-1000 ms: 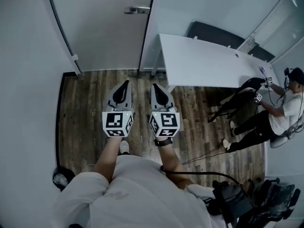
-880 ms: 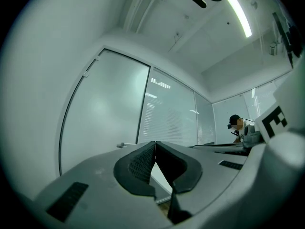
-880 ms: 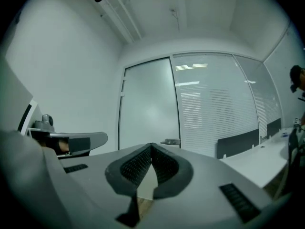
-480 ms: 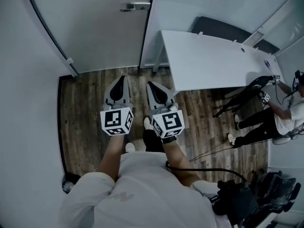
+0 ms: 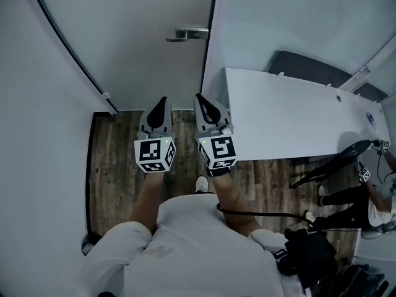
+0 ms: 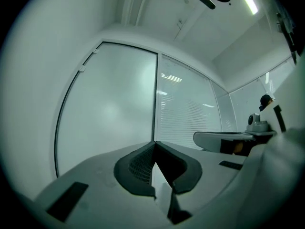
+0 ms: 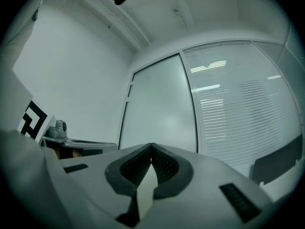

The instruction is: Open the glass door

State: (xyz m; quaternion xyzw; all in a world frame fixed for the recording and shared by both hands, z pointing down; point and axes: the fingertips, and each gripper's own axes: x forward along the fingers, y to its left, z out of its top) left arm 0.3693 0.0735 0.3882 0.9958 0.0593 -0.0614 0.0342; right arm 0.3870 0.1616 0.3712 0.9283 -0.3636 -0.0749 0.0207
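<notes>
The frosted glass door (image 5: 142, 42) stands shut straight ahead, its metal lever handle (image 5: 187, 34) near the right edge by the dark frame. My left gripper (image 5: 163, 99) and right gripper (image 5: 199, 96) are held side by side, pointing at the door's foot, well short of the handle. Both are shut with nothing between the pads. In the left gripper view the door (image 6: 109, 113) fills the left half beyond the left gripper (image 6: 154, 143). The right gripper view shows the door (image 7: 162, 113) ahead of the right gripper (image 7: 151, 146).
A white desk (image 5: 297, 122) juts out close on the right, its corner beside my right gripper. A white wall (image 5: 37, 141) bounds the left. Glass panels with blinds (image 5: 291, 23) stand right of the door. A seated person (image 5: 371, 203) and a black bag (image 5: 309, 255) are at the right.
I have walked toward the door: both grippers moved forward together, and door, handle and desk now lie closer. Both grippers stayed shut.
</notes>
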